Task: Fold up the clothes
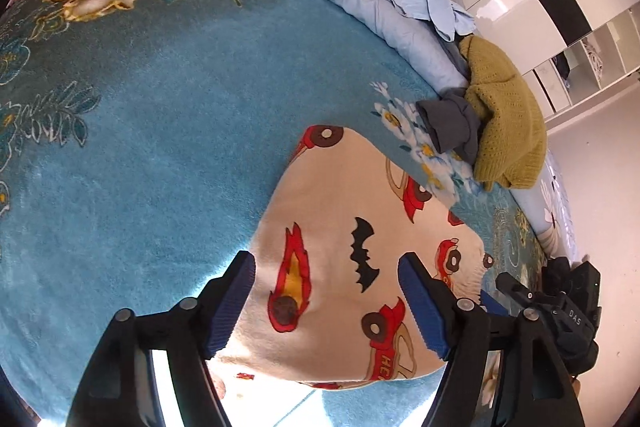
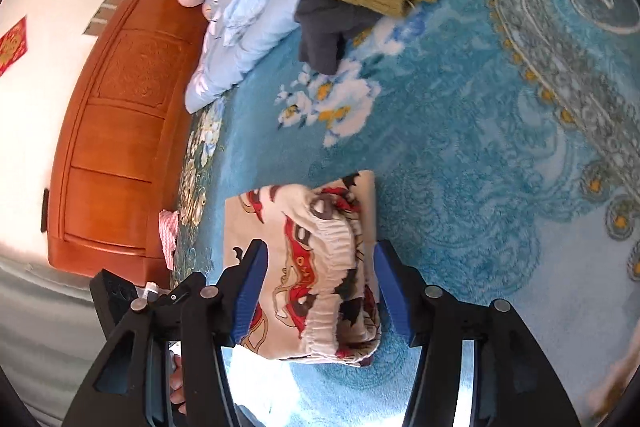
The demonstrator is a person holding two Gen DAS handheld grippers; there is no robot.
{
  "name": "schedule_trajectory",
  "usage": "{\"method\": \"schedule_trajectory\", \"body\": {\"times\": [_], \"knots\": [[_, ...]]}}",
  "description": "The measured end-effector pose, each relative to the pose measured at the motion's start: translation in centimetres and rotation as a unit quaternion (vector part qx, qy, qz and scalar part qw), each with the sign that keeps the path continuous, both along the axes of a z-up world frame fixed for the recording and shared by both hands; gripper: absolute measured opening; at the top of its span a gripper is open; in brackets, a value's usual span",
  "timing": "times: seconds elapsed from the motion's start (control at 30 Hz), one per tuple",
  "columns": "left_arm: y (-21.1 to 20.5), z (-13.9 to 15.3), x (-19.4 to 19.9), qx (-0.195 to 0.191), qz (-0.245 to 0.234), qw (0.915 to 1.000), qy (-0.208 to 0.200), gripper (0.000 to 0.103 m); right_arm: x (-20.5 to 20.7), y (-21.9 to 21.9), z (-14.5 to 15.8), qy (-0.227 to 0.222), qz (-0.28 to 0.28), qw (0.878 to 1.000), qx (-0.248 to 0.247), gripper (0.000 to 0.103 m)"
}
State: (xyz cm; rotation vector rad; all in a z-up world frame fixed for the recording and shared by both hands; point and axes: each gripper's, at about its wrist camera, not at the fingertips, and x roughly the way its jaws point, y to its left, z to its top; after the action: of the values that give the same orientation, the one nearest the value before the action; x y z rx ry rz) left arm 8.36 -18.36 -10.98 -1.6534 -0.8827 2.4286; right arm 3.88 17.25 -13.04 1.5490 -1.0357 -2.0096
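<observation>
Lying between both released claws (image 1: 326,301) (image 2: 320,291): the car-print garment (image 1: 352,267); pads clear.

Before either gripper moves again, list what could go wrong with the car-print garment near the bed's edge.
1. The car-print garment lies near the blanket's edge with floor showing below; a nudge could slide it off.
2. The elastic waistband sits bunched on top between the open right gripper; a regrasp might drag the fold apart.
3. The left gripper straddles the garment, also open, so nothing pins it.
</observation>
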Motion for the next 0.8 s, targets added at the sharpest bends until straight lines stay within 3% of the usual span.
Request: {"method": "schedule_trajectory", "body": {"times": [0.17, 0.37, 0.53, 0.6, 0.67, 0.8], "knots": [[-1.3, -3.4, -1.3, 0.049, -0.016, 0.9981, -0.034, 0.081, -0.5, -0.1, -3.5, -0.078, -0.011, 0.996, -0.050, 0.057], [-1.3, -3.7, -2.1, 0.099, -0.041, 0.9942, -0.011, 0.083, -1.0, -0.7, -4.0, -0.076, -0.003, 0.995, -0.058, 0.057], [-0.4, -3.5, -2.2, 0.071, -0.043, 0.9965, -0.008, 0.081, -1.5, -2.0, -4.0, -0.063, 0.022, 0.997, -0.049, 0.057], [-0.3, -3.3, -1.8, 0.054, -0.031, 0.9980, -0.008, 0.073, -1.6, -2.3, -4.0, -0.061, 0.028, 0.997, -0.047, 0.049], [0.0, -3.0, -1.3, 0.033, -0.021, 0.9992, -0.009, 0.054, -1.6, -2.2, -4.2, -0.064, 0.028, 0.997, -0.045, 0.031], [0.9, -1.7, -0.2, 0.006, -0.008, 0.9999, -0.003, 0.039, -1.4, -2.3, -3.7, -0.053, 0.034, 0.997, -0.038, 0.024]]}}
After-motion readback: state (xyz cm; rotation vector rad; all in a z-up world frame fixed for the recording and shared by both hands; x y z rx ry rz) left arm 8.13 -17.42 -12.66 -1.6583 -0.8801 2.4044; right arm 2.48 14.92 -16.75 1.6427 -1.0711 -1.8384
